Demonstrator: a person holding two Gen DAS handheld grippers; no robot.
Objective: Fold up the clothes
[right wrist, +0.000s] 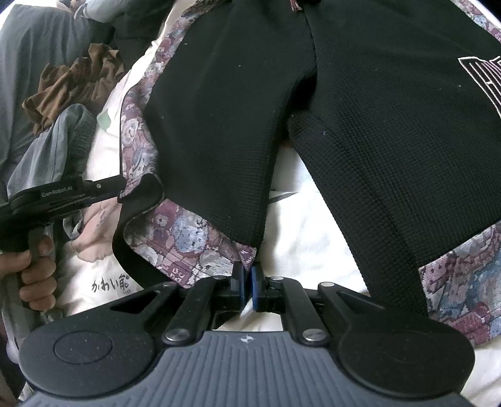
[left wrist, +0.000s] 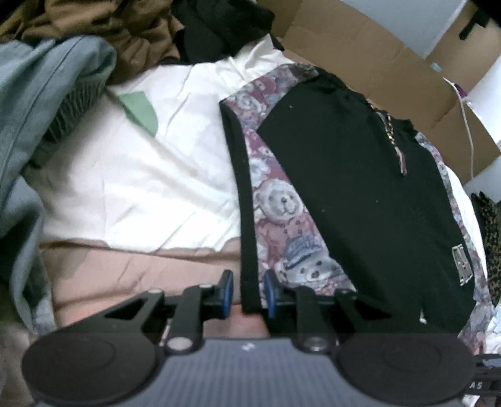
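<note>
Black shorts (left wrist: 344, 188) with teddy-bear tapestry side panels lie spread on white cloth (left wrist: 141, 175). In the left wrist view my left gripper (left wrist: 248, 291) straddles the black hem band (left wrist: 247, 219) of one leg. A small gap shows on each side of the band, so the pads are not pressing it. The right wrist view shows that gripper (right wrist: 120, 185) at the curled hem corner (right wrist: 144, 188), with a hand (right wrist: 34, 269) on its handle. My right gripper (right wrist: 247, 281) is shut on the tapestry hem tip of the shorts (right wrist: 219, 125).
A blue-grey jacket (left wrist: 37, 94) and a brown garment (left wrist: 94, 25) are heaped at the far left. An open cardboard box (left wrist: 375, 47) with a white cable (left wrist: 468, 125) stands behind. Leopard-print cloth (left wrist: 491, 244) lies at the right edge. A printed white T-shirt (right wrist: 106, 281) lies under the shorts.
</note>
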